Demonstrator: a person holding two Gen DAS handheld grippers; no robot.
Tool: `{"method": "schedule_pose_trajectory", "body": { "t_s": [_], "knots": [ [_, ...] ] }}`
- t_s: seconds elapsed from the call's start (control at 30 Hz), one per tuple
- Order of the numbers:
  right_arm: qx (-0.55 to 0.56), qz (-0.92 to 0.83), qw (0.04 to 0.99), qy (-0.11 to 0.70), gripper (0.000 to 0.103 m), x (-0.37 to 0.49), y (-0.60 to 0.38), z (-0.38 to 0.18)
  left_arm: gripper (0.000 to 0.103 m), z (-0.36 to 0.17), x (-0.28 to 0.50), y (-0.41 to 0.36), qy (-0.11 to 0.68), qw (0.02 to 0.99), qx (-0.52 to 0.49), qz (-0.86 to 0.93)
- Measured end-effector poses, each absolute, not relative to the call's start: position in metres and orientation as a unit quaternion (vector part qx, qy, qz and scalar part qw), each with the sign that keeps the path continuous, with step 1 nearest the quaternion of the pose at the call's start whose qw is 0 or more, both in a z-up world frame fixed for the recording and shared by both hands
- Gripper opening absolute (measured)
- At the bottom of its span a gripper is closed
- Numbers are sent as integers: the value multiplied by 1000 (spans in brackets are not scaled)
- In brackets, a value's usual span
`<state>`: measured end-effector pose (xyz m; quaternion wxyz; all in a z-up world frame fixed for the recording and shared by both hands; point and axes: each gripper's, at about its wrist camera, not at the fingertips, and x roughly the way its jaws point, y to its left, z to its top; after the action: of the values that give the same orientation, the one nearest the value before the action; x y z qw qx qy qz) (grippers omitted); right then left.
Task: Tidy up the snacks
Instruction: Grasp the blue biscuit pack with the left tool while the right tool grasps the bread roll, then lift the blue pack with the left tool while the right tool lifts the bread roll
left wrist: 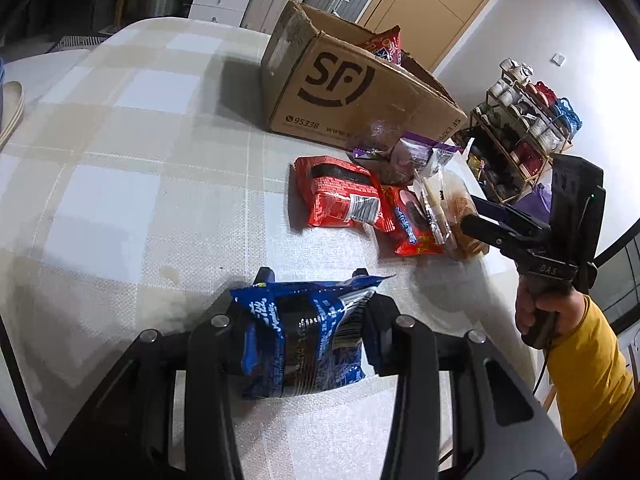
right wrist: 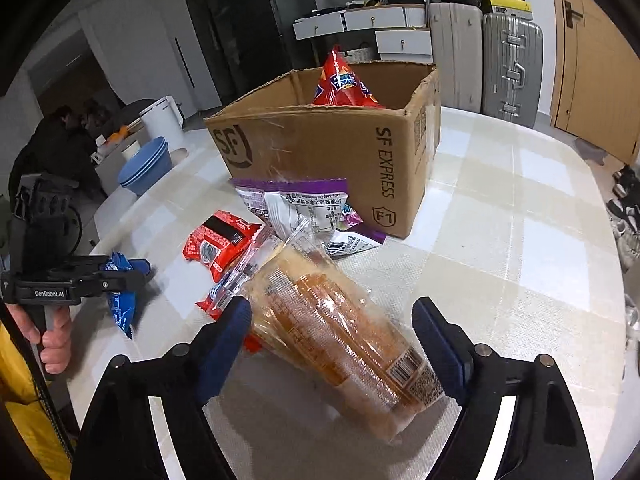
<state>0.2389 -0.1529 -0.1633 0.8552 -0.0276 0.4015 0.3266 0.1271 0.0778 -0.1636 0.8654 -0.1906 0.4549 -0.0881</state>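
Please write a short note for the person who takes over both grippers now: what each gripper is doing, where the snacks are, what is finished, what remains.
Left gripper: shut on the blue packet.
Right gripper: open, jaws either side of the clear bread bag on the table; no grip yet.
Done: one red bag stands in the cardboard box.
Left: blue packet, bread bag, red packets, purple packets, all beside the box.

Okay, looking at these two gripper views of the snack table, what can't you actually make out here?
- Inside of the cardboard box: its walls hide everything but one red packet, both views.
- Clear bread bag: whether the right gripper pads touch it, right wrist view; left view blurred.
- Blue packet lower end: behind the left gripper fingers.
- Pile's lowest packets: overlapped by others.
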Motion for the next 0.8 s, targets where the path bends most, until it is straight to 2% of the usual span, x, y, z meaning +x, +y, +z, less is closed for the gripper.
{"method": "schedule_pose_trajectory", "body": {
  "t_s": [0.07, 0.2, 0.27, 0.33, 0.57, 0.8],
  "knots": [
    [-11, 333, 849, 409, 73, 241, -155, -166, 37, -163, 127, 78, 455, 866, -189, -86],
    [4, 327, 851, 410, 66, 238, -155, -167, 37, -159, 127, 76, 453, 868, -185, -86],
    [21, 327, 850, 412, 45, 236, -158, -166, 37, -157, 126, 76, 452, 869, -184, -86],
    [44, 320, 848, 421, 37, 235, -163, -167, 37, -153, 124, 76, 451, 869, -183, -85],
    [106, 306, 854, 407, 34, 215, -184, -164, 37, -135, 110, 73, 440, 877, -175, -88],
    [133, 321, 868, 356, 34, 168, -190, -130, 37, -120, 89, 71, 431, 882, -169, -89]
  ]
}}
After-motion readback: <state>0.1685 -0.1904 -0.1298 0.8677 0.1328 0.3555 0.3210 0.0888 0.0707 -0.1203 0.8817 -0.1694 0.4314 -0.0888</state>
